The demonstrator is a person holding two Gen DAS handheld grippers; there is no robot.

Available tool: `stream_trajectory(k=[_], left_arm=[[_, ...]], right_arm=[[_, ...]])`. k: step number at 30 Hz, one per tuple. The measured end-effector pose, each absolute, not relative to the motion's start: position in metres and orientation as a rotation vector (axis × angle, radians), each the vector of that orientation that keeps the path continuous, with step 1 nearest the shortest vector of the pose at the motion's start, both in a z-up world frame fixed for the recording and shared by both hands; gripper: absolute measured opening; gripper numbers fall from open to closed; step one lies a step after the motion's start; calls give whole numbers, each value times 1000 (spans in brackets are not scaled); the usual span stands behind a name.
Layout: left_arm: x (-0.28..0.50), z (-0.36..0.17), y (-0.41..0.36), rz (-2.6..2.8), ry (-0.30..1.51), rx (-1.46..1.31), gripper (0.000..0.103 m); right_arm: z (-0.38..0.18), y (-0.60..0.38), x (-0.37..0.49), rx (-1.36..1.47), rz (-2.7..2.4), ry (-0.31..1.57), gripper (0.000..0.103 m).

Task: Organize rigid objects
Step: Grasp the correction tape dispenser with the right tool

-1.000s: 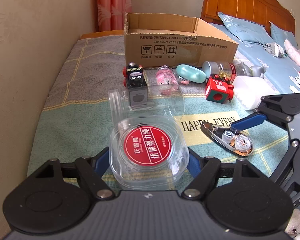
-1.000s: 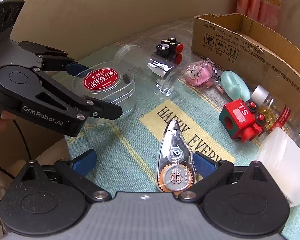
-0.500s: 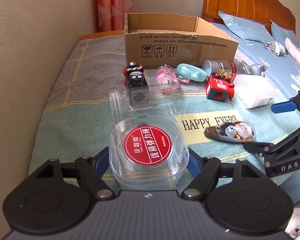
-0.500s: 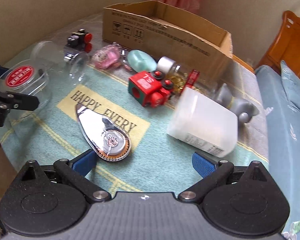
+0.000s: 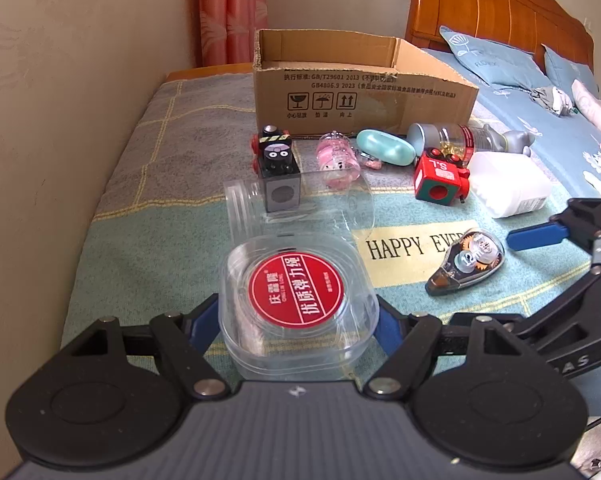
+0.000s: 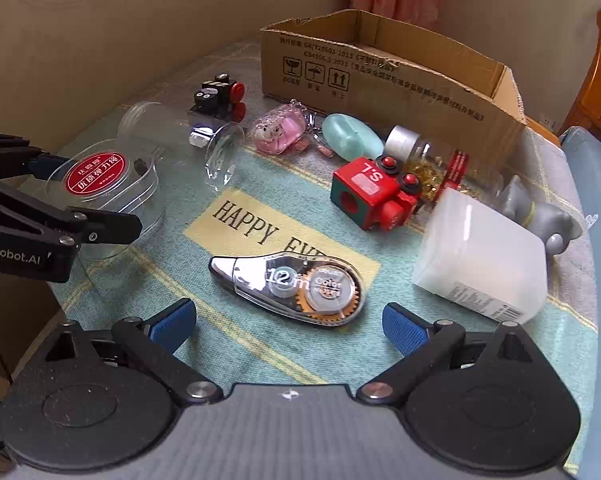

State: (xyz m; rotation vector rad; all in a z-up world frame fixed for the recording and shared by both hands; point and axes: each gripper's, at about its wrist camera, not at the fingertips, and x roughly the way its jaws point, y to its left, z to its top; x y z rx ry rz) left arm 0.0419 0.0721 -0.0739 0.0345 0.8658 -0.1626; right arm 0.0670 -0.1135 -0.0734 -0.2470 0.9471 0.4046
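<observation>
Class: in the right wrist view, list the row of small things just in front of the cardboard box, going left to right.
black toy train → pink keychain charm → mint green case → silver-capped bottle

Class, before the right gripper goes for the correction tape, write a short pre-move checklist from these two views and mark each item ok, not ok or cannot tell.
1. Right gripper open, nothing between its jaws: ok.
2. Correction tape lies flat on the mat, apart from other things: ok.
3. Tape lies crosswise between the pads: ok.
4. Left gripper closed on the clear round case: ok.
5. Cardboard box open on top: ok.
6. Space free inside the box: cannot tell.
</observation>
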Motion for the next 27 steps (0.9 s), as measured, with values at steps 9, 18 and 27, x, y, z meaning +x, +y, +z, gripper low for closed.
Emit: stream_trajectory(k=[9, 18, 27], left_arm=[[42, -73, 73, -164, 868, 30, 76], [40, -71, 72, -175, 875, 48, 76], [34, -52, 64, -189, 863, 64, 76]], right_arm=[[-76, -102, 77, -254, 419, 904, 101], [-73, -111, 75, -304, 489, 870, 93], [-62, -124, 73, -303, 489, 881, 93]])
